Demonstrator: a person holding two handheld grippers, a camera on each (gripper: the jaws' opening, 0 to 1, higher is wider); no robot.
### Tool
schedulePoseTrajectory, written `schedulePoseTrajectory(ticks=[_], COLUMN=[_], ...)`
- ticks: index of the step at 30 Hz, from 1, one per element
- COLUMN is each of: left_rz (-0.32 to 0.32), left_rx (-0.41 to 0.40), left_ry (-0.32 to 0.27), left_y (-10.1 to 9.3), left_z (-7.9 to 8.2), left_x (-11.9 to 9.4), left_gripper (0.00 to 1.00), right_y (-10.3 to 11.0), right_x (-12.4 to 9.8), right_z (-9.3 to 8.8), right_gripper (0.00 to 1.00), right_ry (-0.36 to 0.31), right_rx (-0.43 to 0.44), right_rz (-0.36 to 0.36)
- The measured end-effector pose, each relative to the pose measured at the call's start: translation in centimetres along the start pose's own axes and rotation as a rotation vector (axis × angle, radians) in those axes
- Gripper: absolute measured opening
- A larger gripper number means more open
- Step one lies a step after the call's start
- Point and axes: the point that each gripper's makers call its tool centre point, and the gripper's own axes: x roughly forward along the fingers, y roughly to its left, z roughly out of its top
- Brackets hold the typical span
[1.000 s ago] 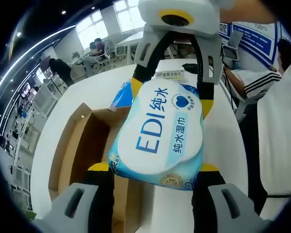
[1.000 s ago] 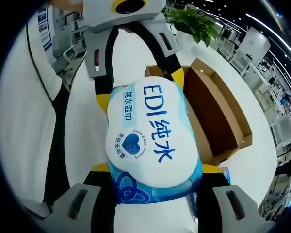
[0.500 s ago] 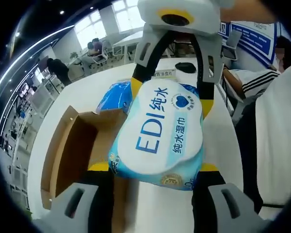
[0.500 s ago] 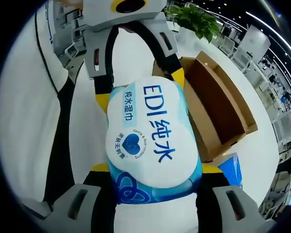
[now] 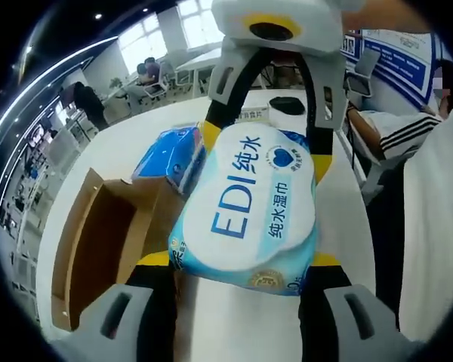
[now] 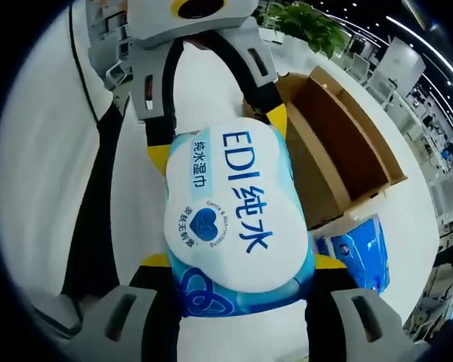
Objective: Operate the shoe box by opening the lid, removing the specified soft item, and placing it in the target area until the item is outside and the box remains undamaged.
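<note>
A soft blue and white wet-wipes pack [image 5: 249, 211] marked "EDI" hangs above the white table [image 5: 121, 143], clamped from two opposite ends. My left gripper [image 5: 241, 260] is shut on its near end, and my right gripper [image 5: 266, 151] grips the far end. Seen from the other side, my right gripper [image 6: 241, 260] holds the pack [image 6: 234, 219] at the bottom and my left gripper [image 6: 219, 139] holds it at the top. The open brown shoe box [image 5: 106, 234] lies on the table to the left, beside the pack. It sits upper right [image 6: 340, 151] in the right gripper view.
A second blue pack [image 5: 170, 154] lies on the table by the box's far end, seen also [image 6: 359, 253] at the lower right. A person in white clothing [image 5: 438, 196] stands close at the table's edge. A potted plant [image 6: 302, 26] stands farther back.
Both grippers have carried the wipes pack sideways away from the box, toward the table edge. The second blue pack now shows more fully. The grip is unchanged.
</note>
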Motion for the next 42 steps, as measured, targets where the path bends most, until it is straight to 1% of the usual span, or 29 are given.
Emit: schedulePoseTrajectory(ticks=[1,4,5,6,8,9,13,17,21,28,32,36,42], left_rz=[-0.01,-0.01,-0.002,-0.002,-0.007,-0.007,-0.002,0.002,0.006,0.011,0.02,0.006,0.007], left_rx=[0.002,-0.001,-0.006,-0.007,-0.005,-0.003,0.008,0.012,0.005,-0.011,-0.016,-0.024,-0.053], left_ry=[-0.002,-0.007,-0.012,-0.013,-0.018,-0.018,-0.02,-0.029,-0.039,-0.06,-0.058,-0.056,-0.042], left_y=[-0.3,-0.8,-1.1,-1.2,-1.3,-1.3,-1.1,-0.7,-0.3,0.4,0.6,0.5,0.5], left_z=[0.4,1.1,2.0,2.1,3.1,3.3,4.2,5.4,6.8,8.6,9.3,9.5,9.4], left_x=[0.5,1.2,1.7,1.7,1.9,2.0,2.5,3.2,3.4,4.5,5.3,6.1,7.6], left_gripper=[0.64,0.64,0.64,0.64,0.64,0.65,0.65,0.64,0.64,0.65,0.64,0.64,0.64], right_y=[0.2,0.1,0.0,0.0,-0.1,-0.2,-0.7,-1.6,-2.5,-4.0,-4.7,-4.7,-5.3], right_x=[-0.1,-0.8,-1.1,-1.2,-1.7,-1.9,-2.3,-2.8,-3.8,-4.5,-4.4,-4.1,-3.1], right_z=[-0.7,-2.2,-2.6,-2.8,-3.4,-3.6,-4.5,-5.4,-6.2,-7.7,-8.7,-9.5,-11.0], right_gripper=[0.65,0.65,0.65,0.65,0.65,0.65,0.65,0.65,0.65,0.65,0.65,0.65,0.64], right_ry=[0.006,0.027,0.032,0.032,0.029,0.026,0.027,0.056,0.061,0.074,0.09,0.098,0.123], right_rx=[0.007,0.0,-0.004,-0.005,-0.002,0.0,0.004,-0.002,-0.01,-0.027,-0.035,-0.03,-0.047], right_rz=[0.005,0.002,0.001,0.001,0.005,0.004,-0.001,-0.006,-0.004,0.005,0.008,0.027,0.058])
